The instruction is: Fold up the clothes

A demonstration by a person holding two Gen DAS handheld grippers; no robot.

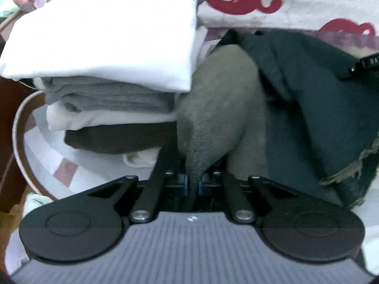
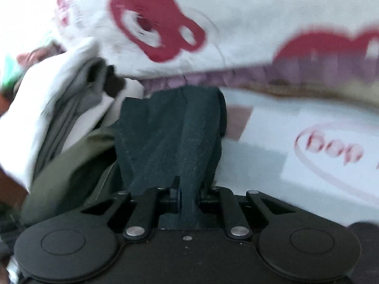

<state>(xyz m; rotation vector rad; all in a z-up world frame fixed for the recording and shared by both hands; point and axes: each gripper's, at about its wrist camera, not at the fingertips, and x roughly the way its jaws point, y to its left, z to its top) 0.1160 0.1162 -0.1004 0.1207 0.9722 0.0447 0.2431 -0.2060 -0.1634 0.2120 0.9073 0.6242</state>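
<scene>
Between the blue pads of the left gripper a bunched fold of olive-grey cloth is pinched tight, the fabric rising from the jaws in a narrow neck and widening above. Just right of it, touching, lies dark teal cloth with a frayed hem; whether both are one garment cannot be told. The right gripper is likewise clamped on the dark teal cloth, which fans upward from its jaws. Left of both sits a stack of folded clothes, white on top, grey, white and brown beneath. Everything rests on a bed sheet printed with pale squares; behind lies a white blanket with red bears.
</scene>
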